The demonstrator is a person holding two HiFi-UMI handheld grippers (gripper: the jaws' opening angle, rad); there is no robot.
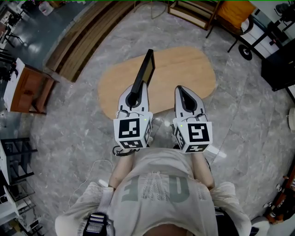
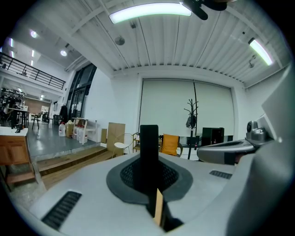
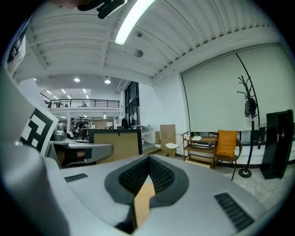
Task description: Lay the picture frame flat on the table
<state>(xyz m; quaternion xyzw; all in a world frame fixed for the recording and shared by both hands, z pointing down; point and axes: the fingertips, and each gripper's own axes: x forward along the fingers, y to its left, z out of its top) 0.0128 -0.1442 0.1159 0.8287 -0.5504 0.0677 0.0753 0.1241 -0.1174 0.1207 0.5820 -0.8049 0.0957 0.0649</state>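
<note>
My left gripper (image 1: pixel 133 97) is shut on the lower end of a black picture frame (image 1: pixel 145 69), which is tilted up and away from me over the oval wooden table (image 1: pixel 184 69). In the left gripper view the picture frame (image 2: pixel 149 138) shows edge-on as a dark bar rising from between the closed jaws. My right gripper (image 1: pixel 179 88) hovers beside it to the right, shut and empty, over the table's near part. The right gripper view shows the picture frame's tan panel (image 3: pixel 117 144) at the left, held by the left gripper (image 3: pixel 92 150).
The table stands on a grey marble floor. A chair with an orange cushion (image 1: pixel 233 14) and a low wooden shelf are beyond it. Wooden steps (image 1: pixel 87 37) run at the far left, with a wooden cabinet (image 1: pixel 27 90) at the left and a black cabinet (image 1: pixel 279 64) at the right.
</note>
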